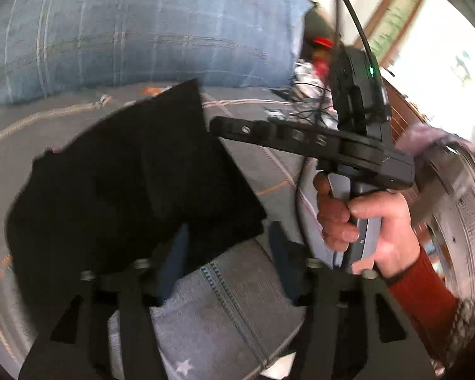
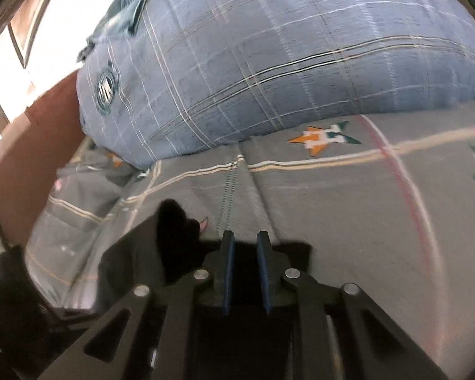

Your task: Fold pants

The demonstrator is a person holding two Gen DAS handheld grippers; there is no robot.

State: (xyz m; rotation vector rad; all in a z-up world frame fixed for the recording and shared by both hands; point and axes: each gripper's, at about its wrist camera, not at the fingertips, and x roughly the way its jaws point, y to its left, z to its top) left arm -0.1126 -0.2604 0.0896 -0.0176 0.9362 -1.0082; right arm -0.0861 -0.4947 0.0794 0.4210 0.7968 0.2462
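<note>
Pants (image 1: pixel 126 183) lie diagonally; left tool (image 1: pixel 231 237) wide, right tool (image 2: pixel 245 237) narrow over them

Black two-finger gripper (image 2: pixel 245 237) with blue pads (image 2: pixel 229 272) and silver screws; the right gripper (image 1: pixel 215 123) has a grey handle, black cable, green light; bare-skinned hand (image 1: pixel 364 224), rust-red sleeve (image 1: pixel 424 291).
</note>
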